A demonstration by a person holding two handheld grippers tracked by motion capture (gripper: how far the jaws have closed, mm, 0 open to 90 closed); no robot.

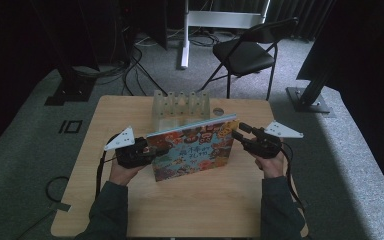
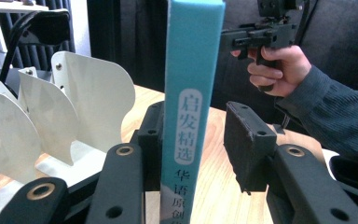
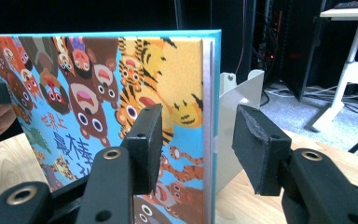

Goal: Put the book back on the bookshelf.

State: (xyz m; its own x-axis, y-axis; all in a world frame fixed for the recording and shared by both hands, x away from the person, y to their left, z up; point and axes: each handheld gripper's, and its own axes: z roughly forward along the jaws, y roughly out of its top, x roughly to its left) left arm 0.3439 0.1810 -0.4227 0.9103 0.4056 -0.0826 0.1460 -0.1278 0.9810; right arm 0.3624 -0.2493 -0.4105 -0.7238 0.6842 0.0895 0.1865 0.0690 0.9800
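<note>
A thin, hardcover picture book with a teal spine and a cover crowded with cartoon bears and tigers [image 1: 195,150] stands upright on its lower edge on the pale wood-grain table [image 1: 190,205], just in front of a white plastic file rack with curved divider fins [image 1: 180,107]. The left claw [image 1: 159,150] straddles the spine end. In the left gripper view one pad lies against the spine's side while the other stands clear of it, so the jaws are partly open and not clamping. The right claw [image 1: 238,131] brackets the opposite edge of the book, again partly open — in the right gripper view the pad on the cover side looks to touch or nearly touch the cover, and the far pad is apart from the board edge.

As I read it, the book is being steadied upright ahead of being slotted into the rack. The next move calls for a firm pinch at both ends, a lift, and careful lining-up of the narrow book with one gap between fins.

The cover looks glossy and stiff — likely to slip under a light grip. The claw pads are matte black and blocky, and the rack fins are smooth, thin and rounded.
</note>
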